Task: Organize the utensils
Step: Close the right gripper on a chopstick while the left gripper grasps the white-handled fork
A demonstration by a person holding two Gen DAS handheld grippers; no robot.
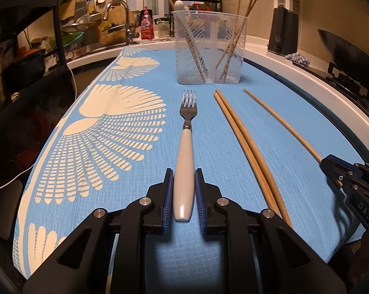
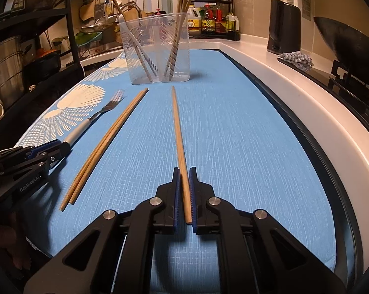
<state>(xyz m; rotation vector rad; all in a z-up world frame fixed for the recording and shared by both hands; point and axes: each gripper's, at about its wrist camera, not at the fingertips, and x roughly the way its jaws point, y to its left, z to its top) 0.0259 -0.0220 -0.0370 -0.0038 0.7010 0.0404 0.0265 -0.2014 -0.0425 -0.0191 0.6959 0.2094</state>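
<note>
cloth [image 1: 233,127]: blue, cream fan print | fork [image 1: 184,171]: white handle | chopsticks [image 1: 243,142]: tan

Left hand-held gripper [image 1: 184,191]: angled downward, jaws closed on the fork handle [image 1: 183,178]. Right hand-held gripper [image 2: 184,191]: angled downward, jaws clamped on a single chopstick [image 2: 179,132].

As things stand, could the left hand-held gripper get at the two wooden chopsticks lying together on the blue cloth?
Probably not yet: the left hand-held gripper is shut on the white-handled fork, so its jaws are occupied. The pair of wooden chopsticks lies just beside it on the blue cloth, with nothing between them.
</note>
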